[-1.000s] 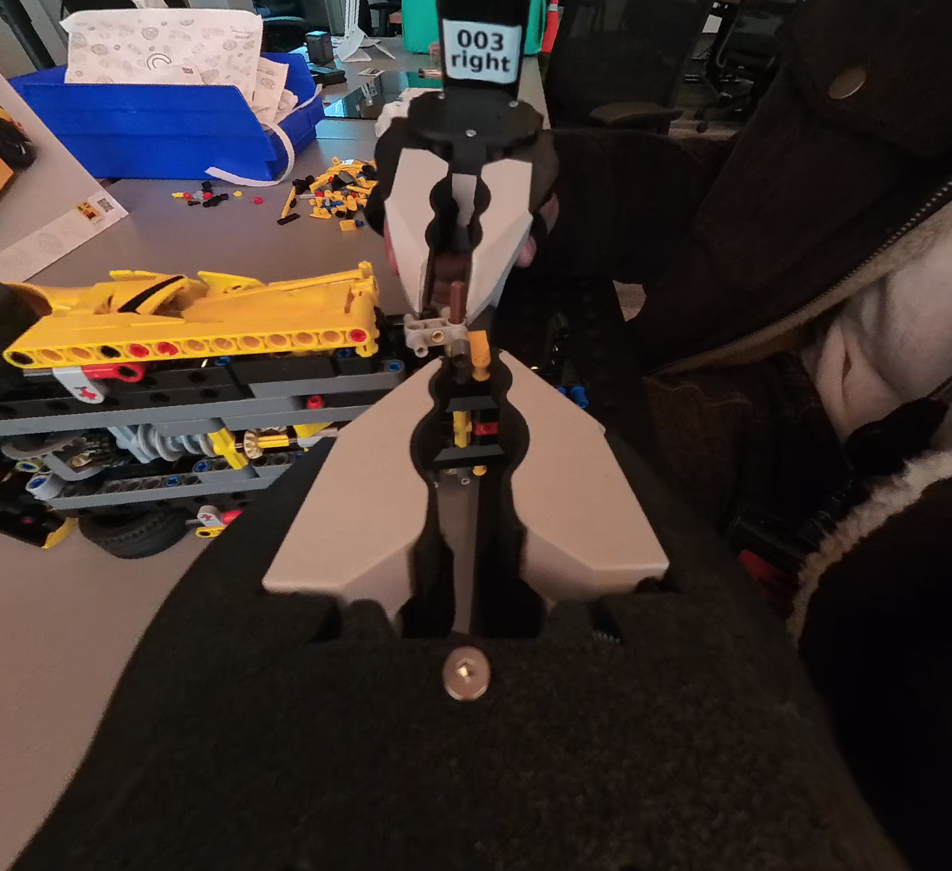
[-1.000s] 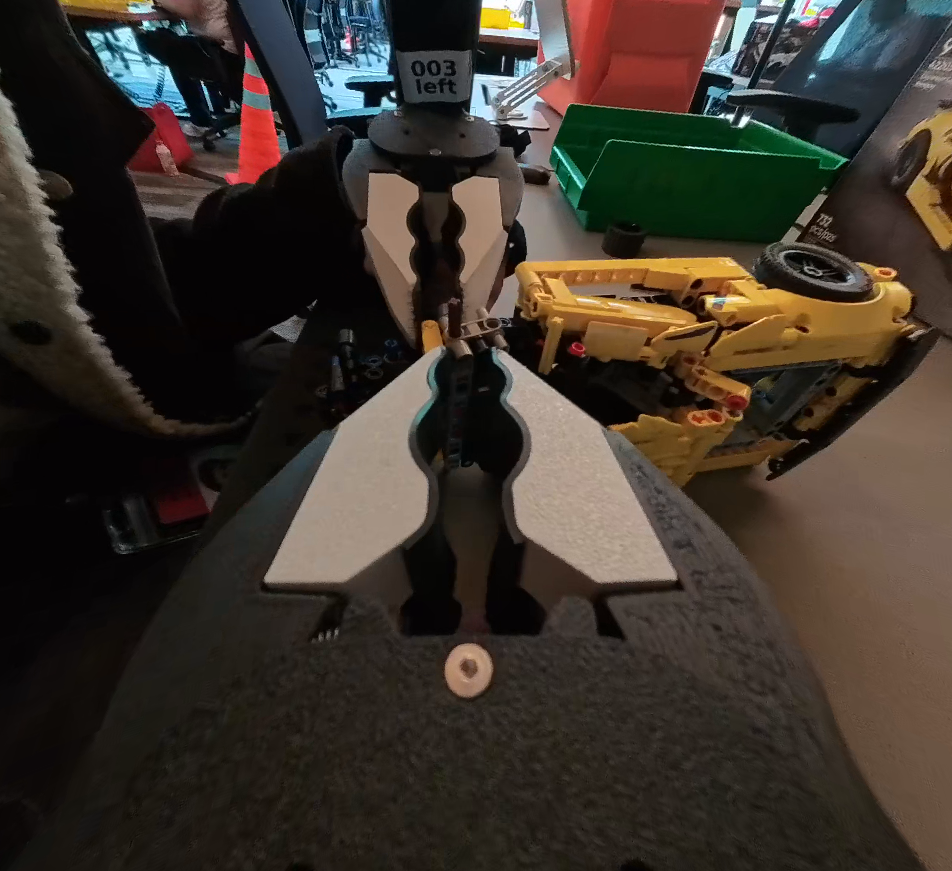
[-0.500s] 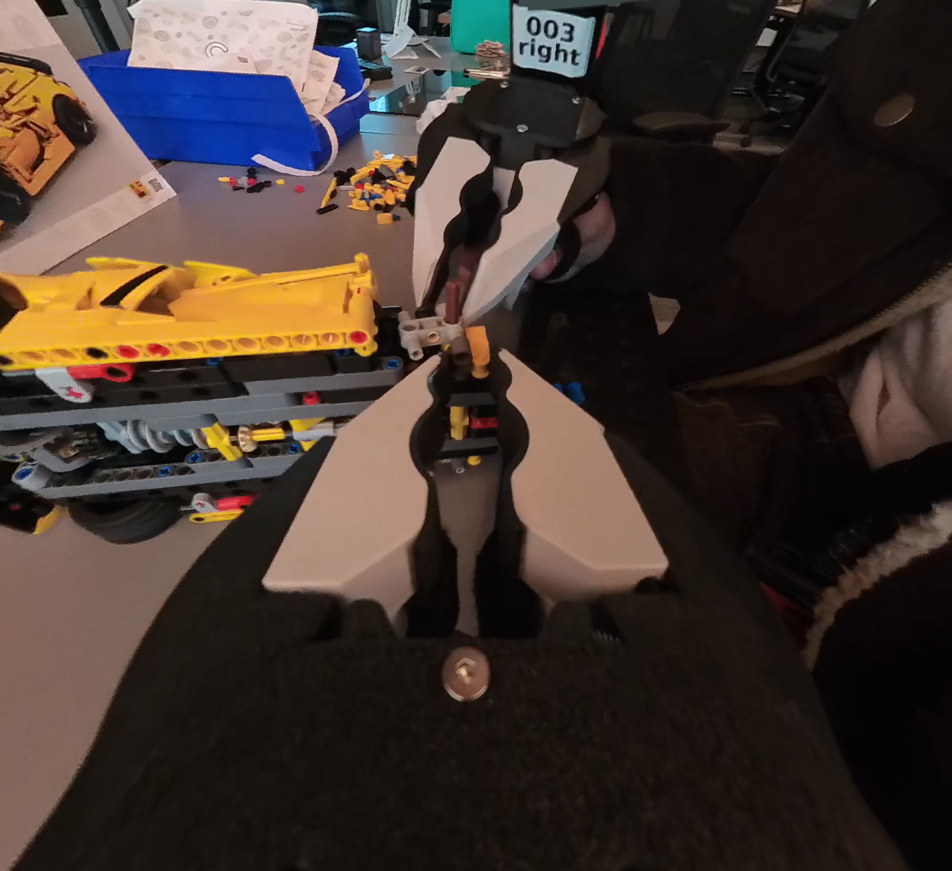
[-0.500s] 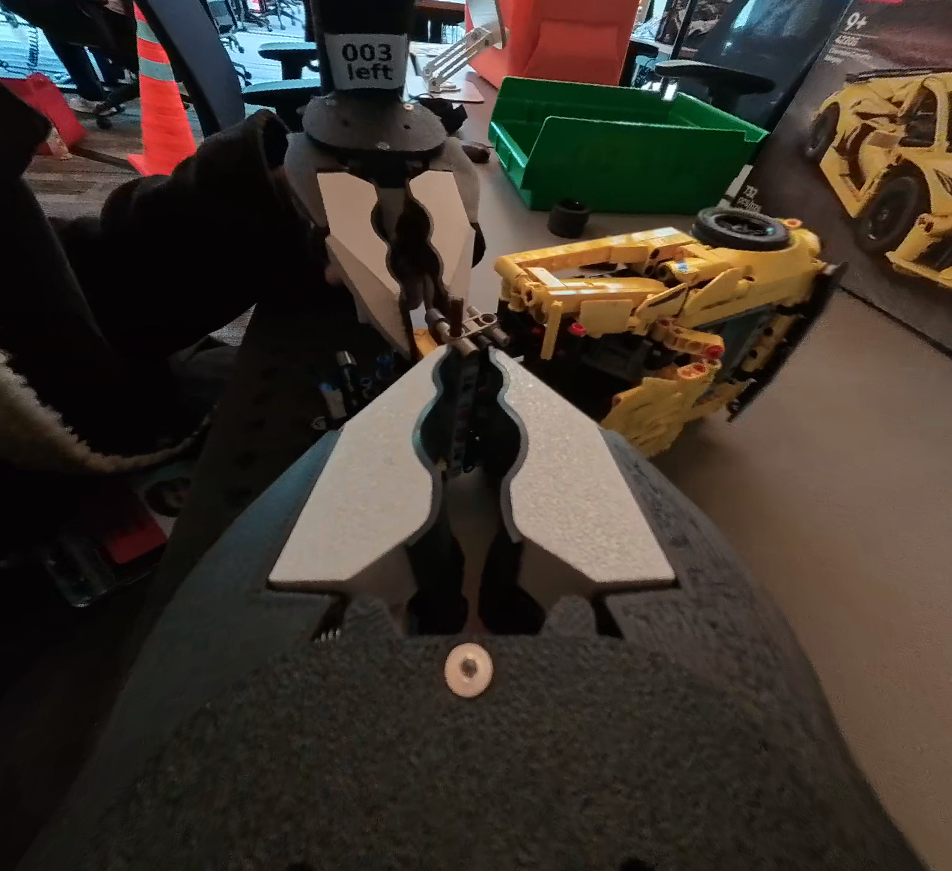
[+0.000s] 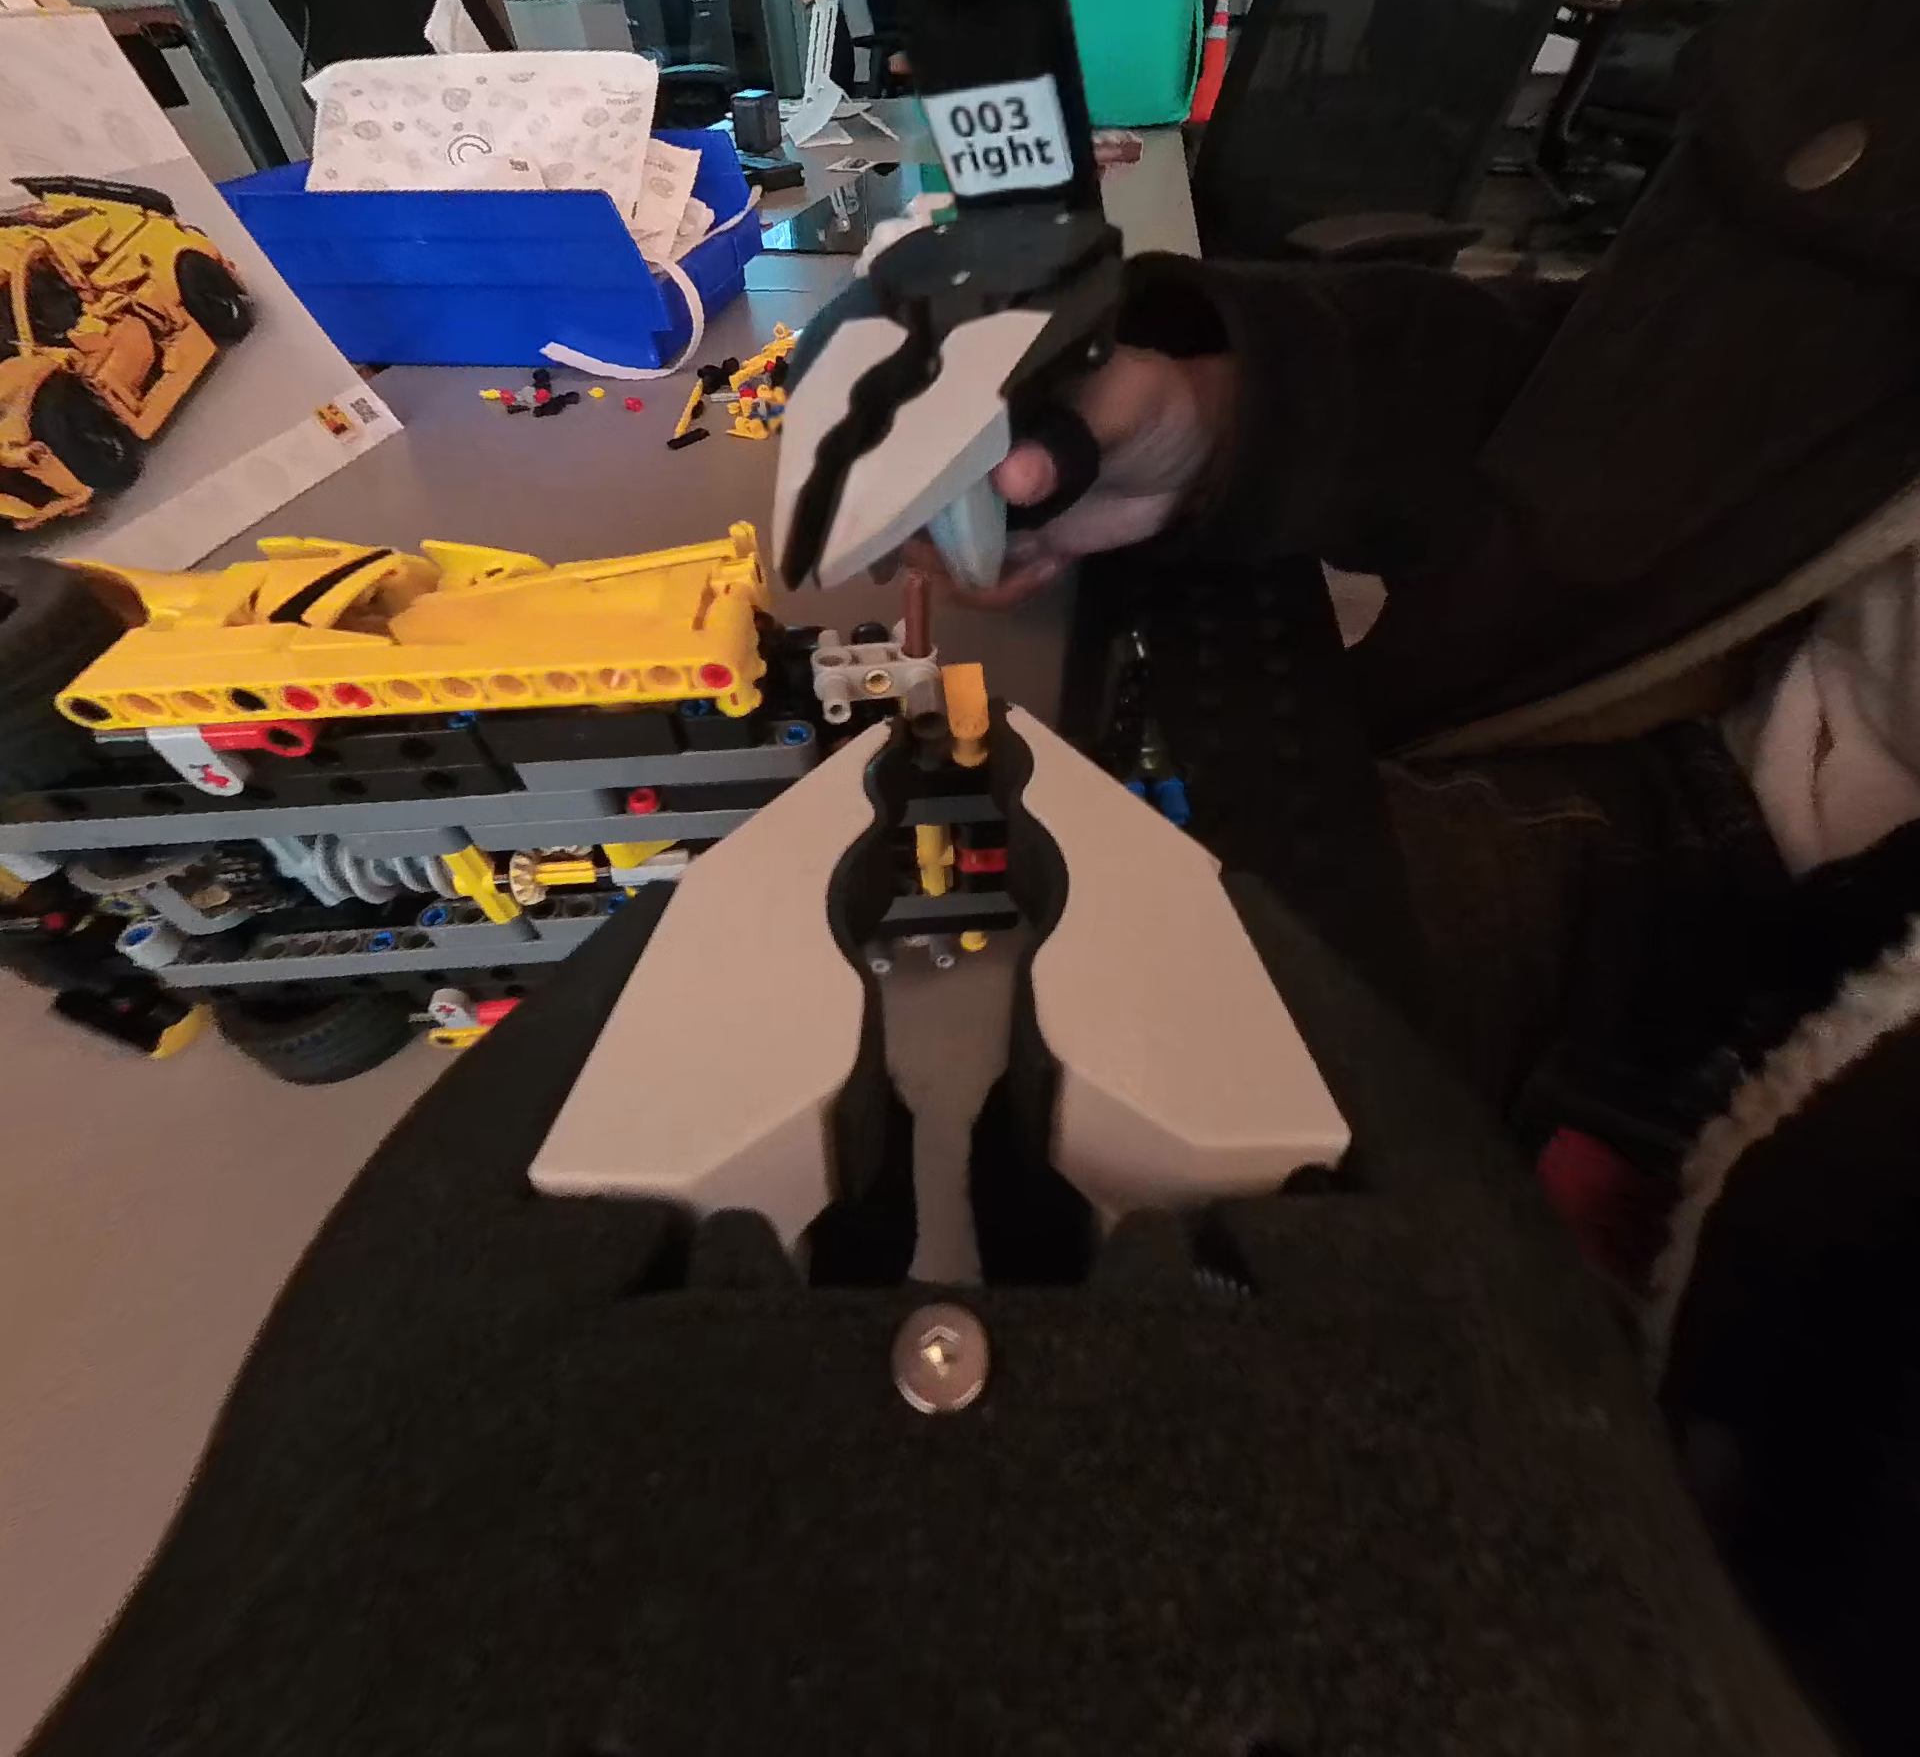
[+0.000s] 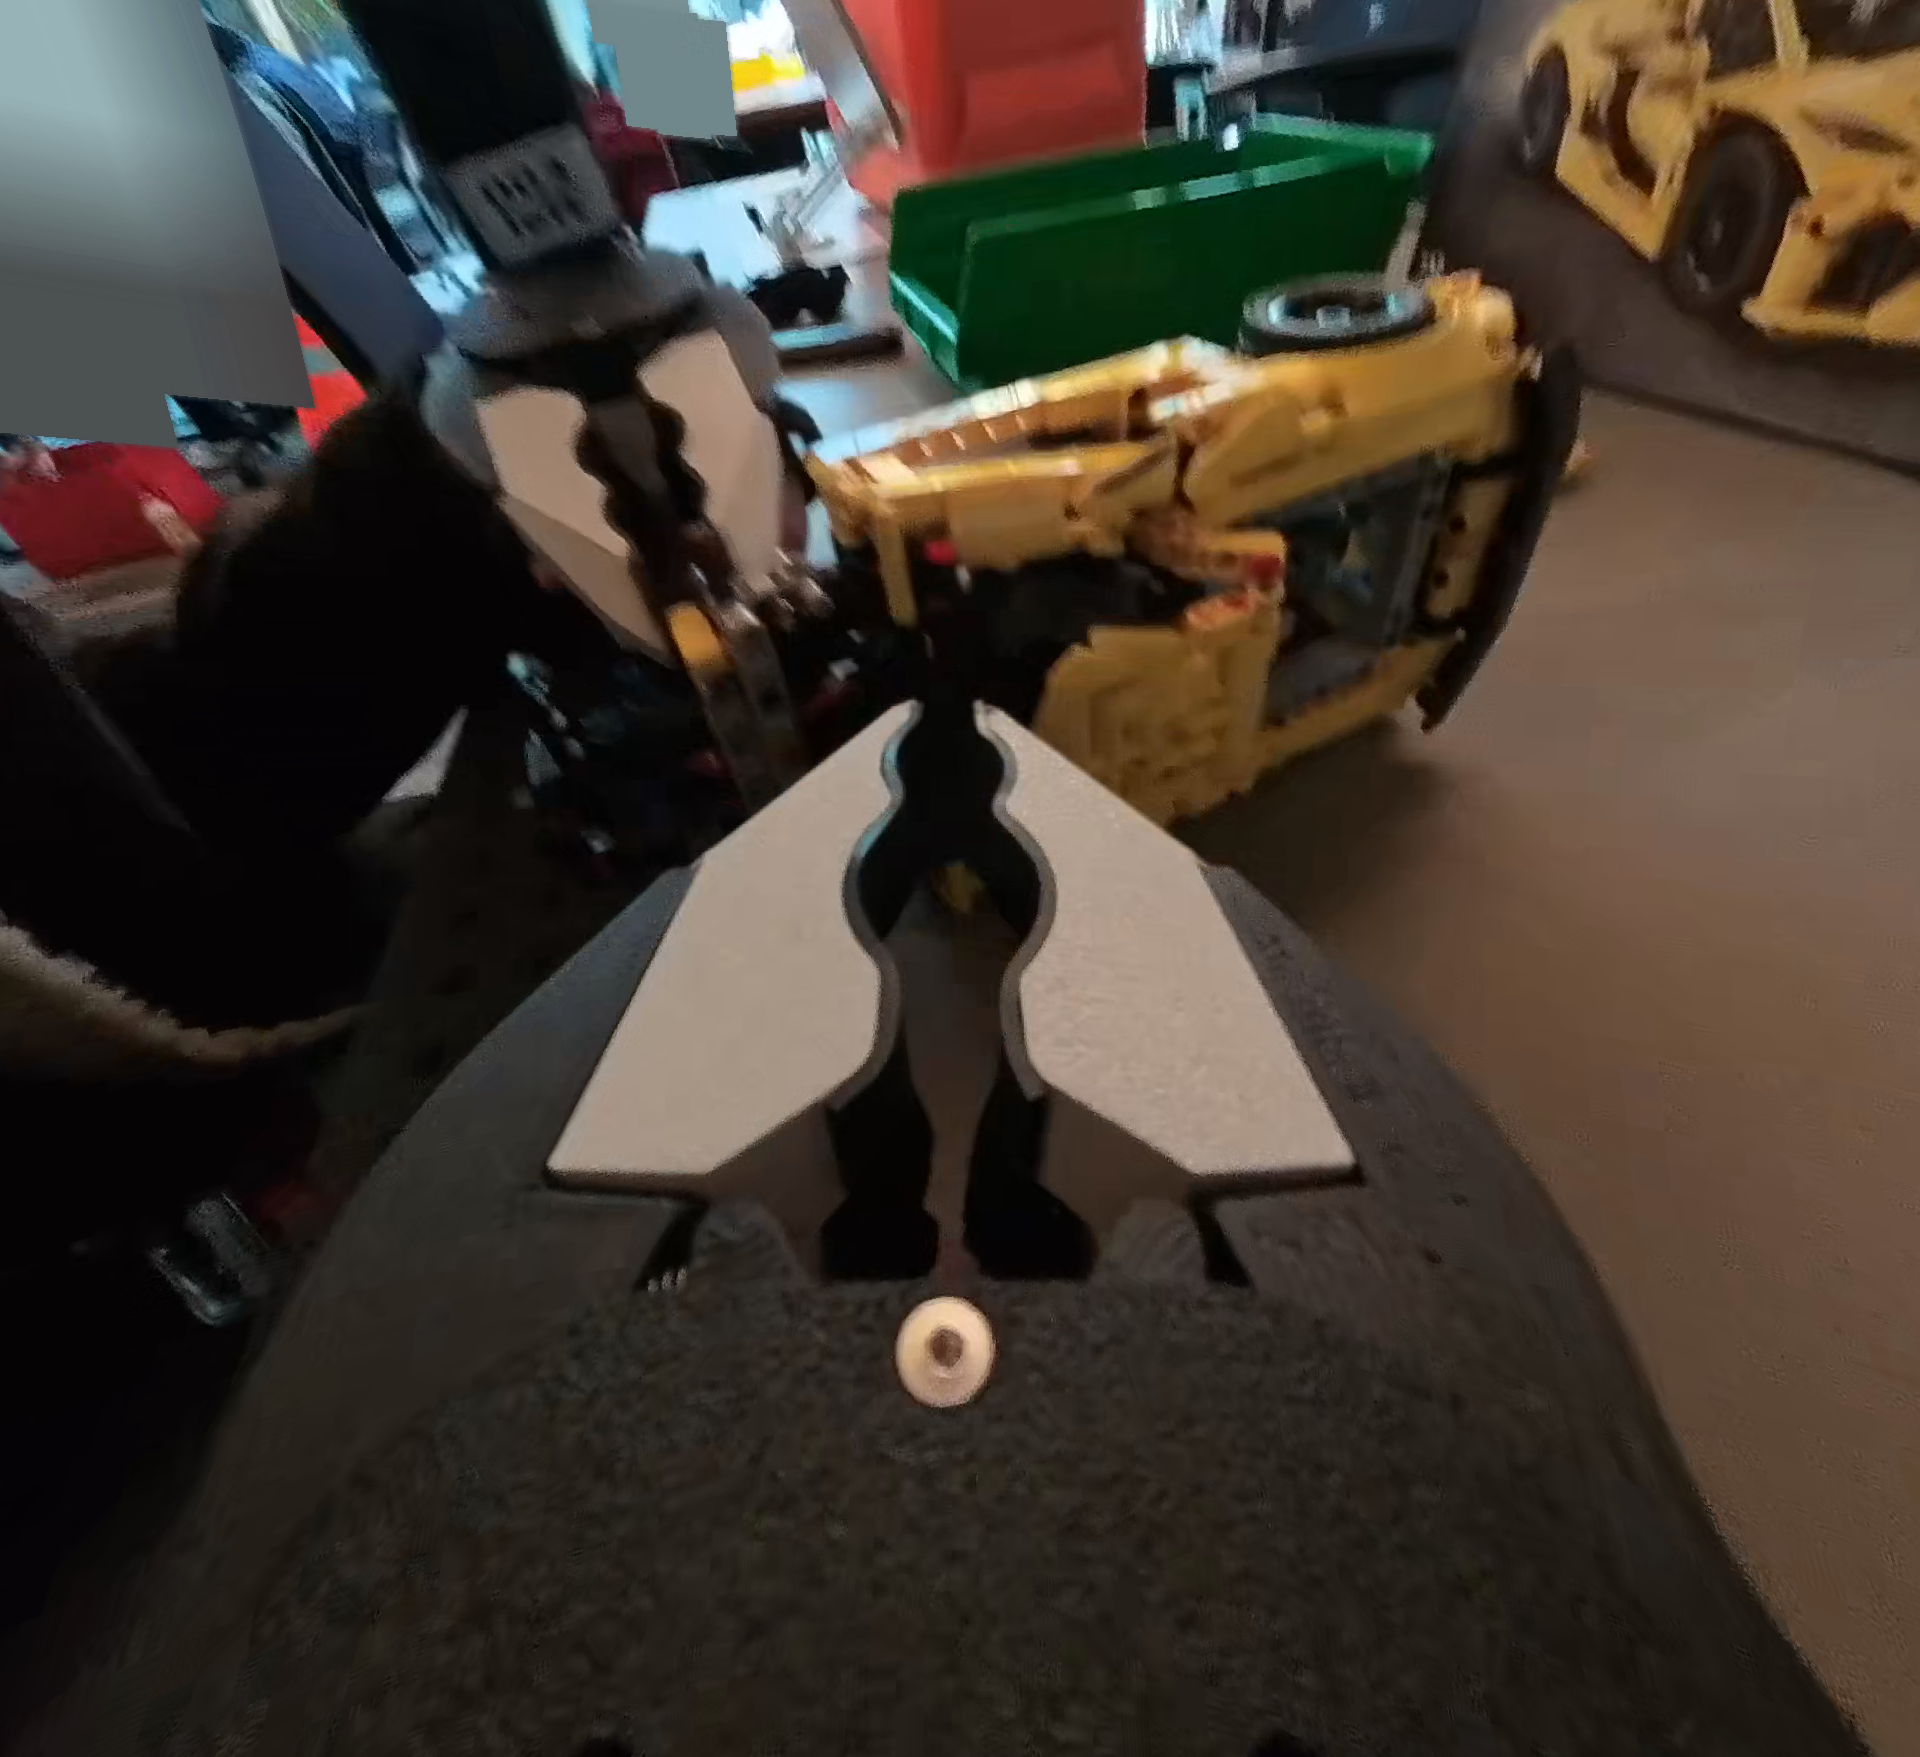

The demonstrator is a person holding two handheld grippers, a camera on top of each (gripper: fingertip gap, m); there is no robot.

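My left gripper (image 5: pixel 948 731) is shut on a small black, yellow and red brick assembly (image 5: pixel 951 860), held just off the end of a yellow brick car (image 5: pixel 416 627) that lies on its side on the table. A brown axle (image 5: pixel 916 606) and a grey connector (image 5: pixel 868 673) stick up from the assembly's top. My right gripper (image 5: pixel 810 569) hangs tilted just above and left of the axle, jaws together, nothing seen in them. The right wrist view is blurred: my right gripper (image 6: pixel 948 715) points at the car (image 6: pixel 1195 544), with the left gripper (image 6: pixel 727 616) and its assembly (image 6: pixel 743 699) to the left.
A blue bin (image 5: pixel 468 263) with paper bags stands behind loose bricks (image 5: pixel 727 388). A box picturing a yellow car (image 5: pixel 94 336) leans at the left. A green bin (image 6: pixel 1143 253) and a red tote (image 6: pixel 987 14) stand beyond the car. A person's dark coat (image 5: pixel 1558 460) fills the right. The tips of one gripper are about 6 centimeters away from the tips of the other.
My right gripper has come off the brown axle and moved up and left; the axle stays on the assembly. The left gripper keeps its hold, barely moved.
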